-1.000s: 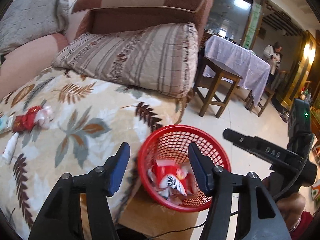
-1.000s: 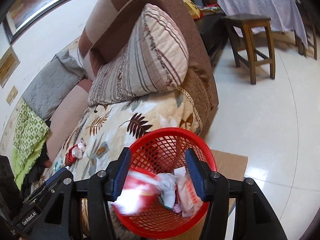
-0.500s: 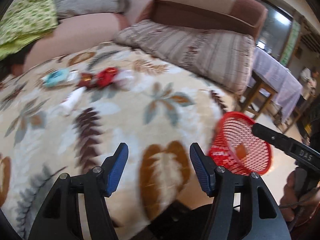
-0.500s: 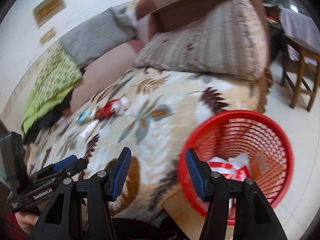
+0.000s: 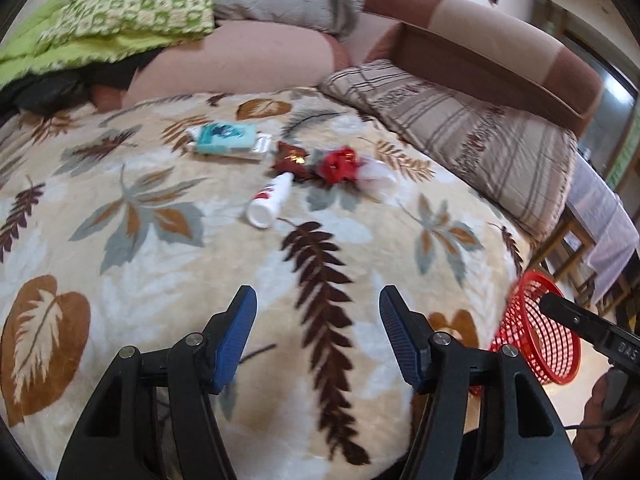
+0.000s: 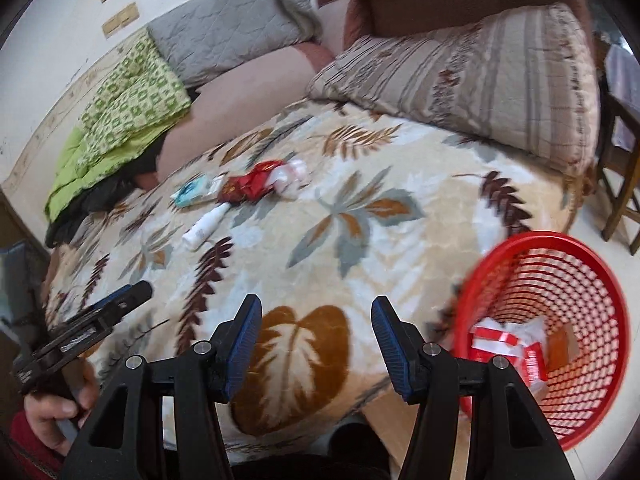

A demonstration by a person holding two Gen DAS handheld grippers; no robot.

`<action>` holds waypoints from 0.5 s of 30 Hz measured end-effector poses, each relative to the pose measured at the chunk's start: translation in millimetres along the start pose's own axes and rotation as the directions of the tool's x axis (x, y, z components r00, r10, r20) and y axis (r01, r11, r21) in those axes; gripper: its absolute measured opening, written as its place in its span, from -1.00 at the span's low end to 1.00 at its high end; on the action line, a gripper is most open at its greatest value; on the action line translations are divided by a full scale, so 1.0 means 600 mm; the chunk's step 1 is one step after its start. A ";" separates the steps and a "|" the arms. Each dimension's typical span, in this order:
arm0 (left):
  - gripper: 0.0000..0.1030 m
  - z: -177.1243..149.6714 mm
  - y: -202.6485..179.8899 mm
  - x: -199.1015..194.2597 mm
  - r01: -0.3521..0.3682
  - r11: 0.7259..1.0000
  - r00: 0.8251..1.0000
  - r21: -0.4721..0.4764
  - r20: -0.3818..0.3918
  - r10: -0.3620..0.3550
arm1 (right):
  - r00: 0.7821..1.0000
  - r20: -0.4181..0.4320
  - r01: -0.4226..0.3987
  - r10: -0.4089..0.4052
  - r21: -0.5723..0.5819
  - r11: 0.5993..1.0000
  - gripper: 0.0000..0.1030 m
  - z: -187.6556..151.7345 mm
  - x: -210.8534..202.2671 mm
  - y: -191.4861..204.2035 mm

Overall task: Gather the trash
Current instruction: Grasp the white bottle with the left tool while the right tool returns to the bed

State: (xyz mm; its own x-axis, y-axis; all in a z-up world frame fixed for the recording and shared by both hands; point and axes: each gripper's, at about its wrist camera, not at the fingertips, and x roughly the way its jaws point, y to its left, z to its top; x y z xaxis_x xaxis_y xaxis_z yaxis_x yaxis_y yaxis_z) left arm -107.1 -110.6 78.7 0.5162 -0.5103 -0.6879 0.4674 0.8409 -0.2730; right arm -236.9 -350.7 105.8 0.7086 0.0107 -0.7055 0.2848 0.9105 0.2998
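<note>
in your left wrist view, your left gripper (image 5: 314, 312) hangs over the leaf-patterned blanket (image 5: 168, 264) with its blue-padded jaws spread wide and nothing between them. further up the blanket lies the trash: a white bottle (image 5: 269, 200) on its side with its cap end toward you, a teal and white packet (image 5: 226, 138) beyond it to the left, a dark red wrapper (image 5: 290, 160) just past the bottle's far end, a crumpled red wrapper (image 5: 339, 165) next to that, and a clear crinkled bag (image 5: 376, 174) touching the red one on the right. all of it is well apart from your jaws. the red basket (image 5: 538, 344) shows at the right edge, off the side of the blanket, partly behind the black finger of your other tool. a striped cushion (image 5: 472, 136) lies at the far right and a green patterned quilt (image 5: 132, 12) is heaped at the top left. in your right wrist view, your right gripper (image 6: 316, 332) also has its jaws wide apart and holds nothing, poised above a brown leaf print near the blanket's edge. the basket (image 6: 596, 320) sits just to the right of your jaws, with red and white wrappers (image 6: 510, 344) lying in its bottom. the bottle (image 6: 206, 226), teal packet (image 6: 192, 191) and red wrappers (image 6: 256, 182) lie in a loose cluster up the blanket to the left, well away from the basket. your left hand (image 6: 56, 408) grips the other tool at the lower left.
</note>
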 end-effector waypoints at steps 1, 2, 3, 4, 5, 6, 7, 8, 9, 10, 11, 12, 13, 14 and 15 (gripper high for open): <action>0.22 0.005 0.008 0.005 0.000 1.000 1.000 -0.015 -0.005 0.000 | 1.000 -0.005 -0.006 0.006 -0.001 1.000 0.19 0.004 0.003 0.003; 0.22 0.009 0.012 0.008 0.000 1.000 1.000 -0.022 -0.007 0.000 | 1.000 -0.006 -0.012 0.012 -0.004 1.000 0.19 0.010 0.008 0.009; 0.22 0.019 0.019 0.014 0.000 1.000 1.000 -0.028 -0.010 0.000 | 1.000 -0.003 -0.016 0.016 -0.007 1.000 0.19 0.013 0.010 0.014; 0.22 0.024 0.021 0.018 -0.003 1.000 1.000 -0.029 -0.011 0.002 | 1.000 -0.001 -0.023 0.023 -0.010 1.000 0.19 0.016 0.013 0.018; 0.22 0.038 0.026 0.027 -0.012 0.999 1.000 -0.030 -0.012 0.012 | 1.000 0.000 -0.029 0.029 -0.015 0.999 0.19 0.018 0.015 0.023; 0.22 0.049 0.028 0.038 -0.022 0.999 1.000 -0.029 -0.020 0.021 | 0.999 0.000 -0.032 0.032 -0.024 0.999 0.19 0.021 0.020 0.028; 0.22 0.061 0.032 0.050 -0.026 0.999 0.999 -0.031 -0.030 0.025 | 0.999 -0.002 -0.033 0.033 -0.032 0.999 0.19 0.022 0.024 0.032; 0.22 0.074 0.037 0.063 -0.031 0.999 0.999 -0.036 -0.039 0.030 | 0.999 -0.007 -0.037 0.037 -0.041 0.998 0.19 0.024 0.028 0.034; 0.22 0.084 0.040 0.074 -0.036 0.999 0.998 -0.037 -0.048 0.034 | 0.999 -0.012 -0.043 0.042 -0.046 0.998 0.19 0.025 0.032 0.034; 0.21 0.098 0.044 0.091 -0.042 0.998 0.997 -0.036 -0.064 0.039 | 0.999 -0.016 -0.047 0.047 -0.048 0.998 0.19 0.027 0.036 0.034; 0.20 0.106 0.046 0.102 -0.043 0.998 0.996 -0.036 -0.073 0.041 | 0.999 -0.020 -0.050 0.049 -0.047 0.998 0.19 0.030 0.039 0.031; 0.18 0.116 0.048 0.117 -0.044 0.998 0.995 -0.034 -0.087 0.041 | 0.998 -0.023 -0.056 0.055 -0.042 0.998 0.19 0.035 0.044 0.026; 0.15 0.125 0.048 0.135 -0.046 0.999 0.994 -0.027 -0.104 0.043 | 0.998 -0.024 -0.060 0.059 -0.037 0.998 0.19 0.037 0.045 0.022; 0.11 0.133 0.048 0.154 -0.058 0.998 0.991 -0.016 -0.124 0.056 | 0.998 -0.025 -0.065 0.064 -0.028 0.997 0.19 0.042 0.048 0.017; 0.07 0.137 0.046 0.168 -0.064 0.998 0.988 -0.005 -0.138 0.063 | 0.997 -0.026 -0.067 0.067 -0.013 0.998 0.19 0.051 0.052 0.008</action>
State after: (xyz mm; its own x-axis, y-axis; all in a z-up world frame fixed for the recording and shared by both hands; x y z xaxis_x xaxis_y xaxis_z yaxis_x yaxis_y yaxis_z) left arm 17.0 -153.5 57.3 0.4406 -0.4265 -0.7899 0.4293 0.8729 -0.2319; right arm -193.7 -358.4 104.6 0.7092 0.0821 -0.7002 0.2283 0.9129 0.3383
